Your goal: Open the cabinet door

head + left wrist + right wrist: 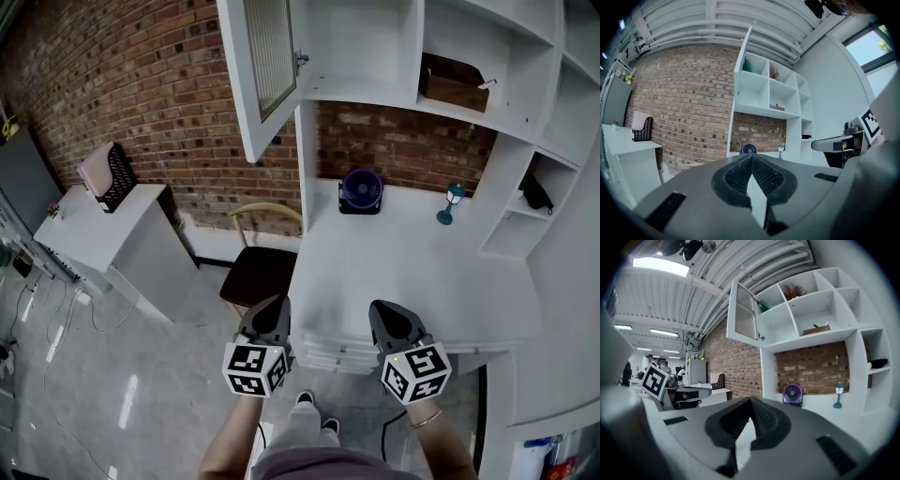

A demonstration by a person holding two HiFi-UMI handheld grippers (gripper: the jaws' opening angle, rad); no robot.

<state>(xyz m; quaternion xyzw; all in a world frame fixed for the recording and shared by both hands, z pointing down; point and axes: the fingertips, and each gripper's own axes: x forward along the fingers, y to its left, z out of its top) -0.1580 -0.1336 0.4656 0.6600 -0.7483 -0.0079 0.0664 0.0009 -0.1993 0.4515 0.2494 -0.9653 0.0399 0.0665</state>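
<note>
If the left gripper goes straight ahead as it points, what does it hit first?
Likely the purple fan, lined up just beyond the shut left gripper. The left edge of the desk may come first; depth is unclear.

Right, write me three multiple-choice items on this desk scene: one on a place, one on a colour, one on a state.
1. Where does the small fan stand?
A. on the white desk
B. on the floor
C. on a top shelf

2. What colour is the little lamp?
A. red
B. teal
C. yellow

3. How is the cabinet door?
A. shut flat
B. swung open
C. lying on the floor

Key:
1 A, the fan sits at the back of the desk top.
2 B, the lamp's post and top look teal in the head view.
3 B, the door stands out from the cabinet, whose inside shows.
</note>
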